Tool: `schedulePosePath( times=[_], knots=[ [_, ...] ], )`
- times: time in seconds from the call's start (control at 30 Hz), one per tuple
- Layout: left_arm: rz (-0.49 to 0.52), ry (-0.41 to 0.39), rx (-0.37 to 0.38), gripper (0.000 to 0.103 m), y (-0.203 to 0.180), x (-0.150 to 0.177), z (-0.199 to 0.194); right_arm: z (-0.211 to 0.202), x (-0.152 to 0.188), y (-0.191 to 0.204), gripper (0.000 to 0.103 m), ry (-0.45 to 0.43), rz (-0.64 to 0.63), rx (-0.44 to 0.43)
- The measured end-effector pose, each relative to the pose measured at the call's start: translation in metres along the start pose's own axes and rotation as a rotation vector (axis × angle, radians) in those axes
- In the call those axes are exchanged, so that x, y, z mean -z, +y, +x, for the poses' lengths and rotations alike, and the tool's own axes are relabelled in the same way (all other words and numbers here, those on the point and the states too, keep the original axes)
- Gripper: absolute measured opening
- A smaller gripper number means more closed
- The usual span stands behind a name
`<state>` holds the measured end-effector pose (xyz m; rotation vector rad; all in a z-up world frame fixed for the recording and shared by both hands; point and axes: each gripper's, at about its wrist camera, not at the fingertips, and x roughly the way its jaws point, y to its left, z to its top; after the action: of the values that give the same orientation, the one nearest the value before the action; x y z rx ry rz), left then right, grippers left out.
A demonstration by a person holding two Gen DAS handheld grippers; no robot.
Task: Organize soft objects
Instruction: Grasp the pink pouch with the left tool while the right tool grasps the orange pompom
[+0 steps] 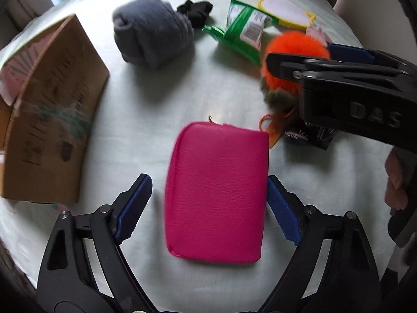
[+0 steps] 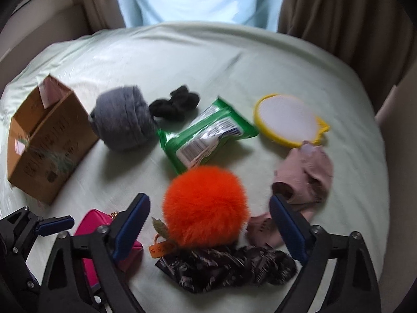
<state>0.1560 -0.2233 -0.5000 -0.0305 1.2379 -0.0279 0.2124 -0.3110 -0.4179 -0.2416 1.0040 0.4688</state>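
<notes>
pink pouch (image 1: 215,191) between left fingers (image 1: 135,208), unpinched

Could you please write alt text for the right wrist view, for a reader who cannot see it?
The open right gripper frames a fluffy orange pompom on a pale green bedsheet. Around it lie a dark patterned scrunchie, pink socks, a green wipes pack and a cardboard box.

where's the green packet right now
The green packet lies mid-bed in the right wrist view, between the grey roll on its left and the yellow hoop on its right, just behind the orange pom-pom.
</notes>
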Motion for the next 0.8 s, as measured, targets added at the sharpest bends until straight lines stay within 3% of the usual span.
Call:
schedulePosePath(
  times=[0.23, 0.4, 0.47, 0.8],
  knots=[
    [0.041, 0.046, -0.014, 0.069, -0.009, 0.006, 0.020, 0.027, 0.002, -0.002, 0.069, 0.058, 0.009, -0.044],
    [0.043, 0.043, -0.005, 0.061, -0.005, 0.004, 0.025, 0.040, 0.004, 0.000, 0.043, 0.107, 0.010, -0.043],
    [0.070, 0.034, -0.011, 0.055, -0.007, 0.004, 0.025, 0.044, 0.006, 0.000, 0.037, 0.118, 0.012, -0.040],
    [0.077, 0.003, 0.025, 0.041, 0.009, -0.013, 0.010, 0.022, 0.006, -0.006, 0.035, 0.073, 0.078, -0.024]
  ],
)
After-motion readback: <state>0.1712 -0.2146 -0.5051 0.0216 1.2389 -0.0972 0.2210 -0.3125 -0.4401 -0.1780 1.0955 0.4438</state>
